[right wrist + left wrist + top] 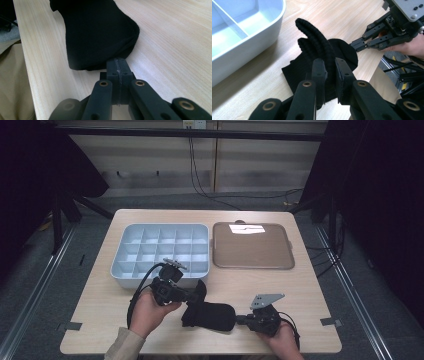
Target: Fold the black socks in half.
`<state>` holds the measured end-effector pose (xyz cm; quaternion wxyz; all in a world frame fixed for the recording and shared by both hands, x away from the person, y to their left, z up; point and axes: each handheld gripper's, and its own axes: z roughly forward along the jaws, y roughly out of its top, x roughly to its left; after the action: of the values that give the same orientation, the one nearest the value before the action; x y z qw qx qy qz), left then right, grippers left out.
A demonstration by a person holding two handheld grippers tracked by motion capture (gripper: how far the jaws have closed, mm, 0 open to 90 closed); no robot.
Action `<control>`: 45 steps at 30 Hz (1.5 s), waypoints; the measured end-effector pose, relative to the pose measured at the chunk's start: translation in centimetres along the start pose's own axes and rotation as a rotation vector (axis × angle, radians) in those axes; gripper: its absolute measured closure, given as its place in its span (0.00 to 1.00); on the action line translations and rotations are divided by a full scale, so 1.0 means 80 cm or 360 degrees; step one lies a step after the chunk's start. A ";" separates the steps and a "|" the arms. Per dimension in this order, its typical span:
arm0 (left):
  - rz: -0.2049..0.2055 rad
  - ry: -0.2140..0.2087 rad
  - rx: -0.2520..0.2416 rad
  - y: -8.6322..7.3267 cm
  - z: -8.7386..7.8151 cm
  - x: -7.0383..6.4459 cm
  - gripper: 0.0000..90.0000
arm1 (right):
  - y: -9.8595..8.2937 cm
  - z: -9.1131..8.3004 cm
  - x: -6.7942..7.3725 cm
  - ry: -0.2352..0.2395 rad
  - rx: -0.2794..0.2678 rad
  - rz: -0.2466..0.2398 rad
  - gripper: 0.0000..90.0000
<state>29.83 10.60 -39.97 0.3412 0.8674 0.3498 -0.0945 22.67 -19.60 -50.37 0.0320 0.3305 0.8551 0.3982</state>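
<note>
Sock [209,315]: black knit, lying near the table's [300,285] front edge, between both grippers.
Left gripper [329,72]: jaws clamped on ribbed cuff, folds bunched between pads.
Right gripper [117,68]: jaws pressed together at toe hem, seemingly pinching a thin edge.
Handling: light, limp, stretchy; likely sags and slips unless gripped deep.
Best hold: thick ribbed cuff.
Nearby: white compartment tray [161,252], brown mat [252,246].

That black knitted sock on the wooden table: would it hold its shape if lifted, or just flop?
The black knitted sock would probably flop: its ribbed cuff already bends and bunches where the left gripper pinches it. It looks light, since a small pinch by the right gripper holds its toe end. Being soft fabric, it seems unlikely to slip or roll.
</note>
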 end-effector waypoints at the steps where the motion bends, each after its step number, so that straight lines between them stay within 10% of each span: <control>1: 0.0004 0.0000 0.0004 0.000 0.000 0.000 0.89 | 0.000 0.000 0.000 0.0000 0.0001 -0.0002 1.00; 45: 0.0058 -0.0013 0.0105 0.006 0.024 -0.013 0.89 | 0.008 0.010 0.006 0.0017 -0.0001 -0.0004 1.00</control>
<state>29.51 8.51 -40.76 0.3155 0.8839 0.3292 -0.1035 22.90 -18.47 -50.40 0.0278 0.3273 0.8556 0.4001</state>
